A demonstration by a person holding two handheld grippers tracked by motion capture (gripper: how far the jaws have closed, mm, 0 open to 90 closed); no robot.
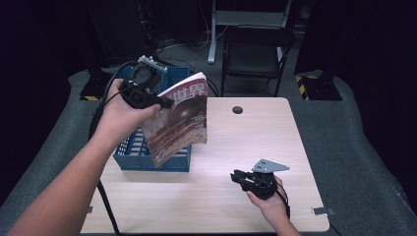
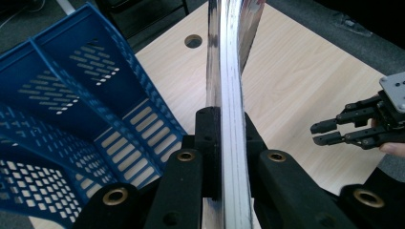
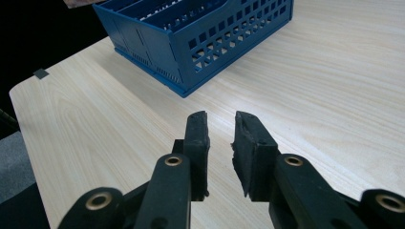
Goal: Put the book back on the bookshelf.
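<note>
The left gripper (image 1: pixel 164 103) holds a magazine (image 1: pixel 179 118) above the blue basket (image 1: pixel 129 152), its fingers (image 2: pixel 208 143) clamped tight on the edge of the pages. The magazine hangs tilted, cover facing the tabletop's (image 1: pixel 236 147) middle, its lower corner near the basket's front rim. The basket stands at the tabletop's left edge. The right gripper (image 1: pixel 238 177) hovers low over the tabletop near the front right, well apart from the basket, its fingers (image 3: pixel 198 143) a narrow gap apart with nothing between them.
</note>
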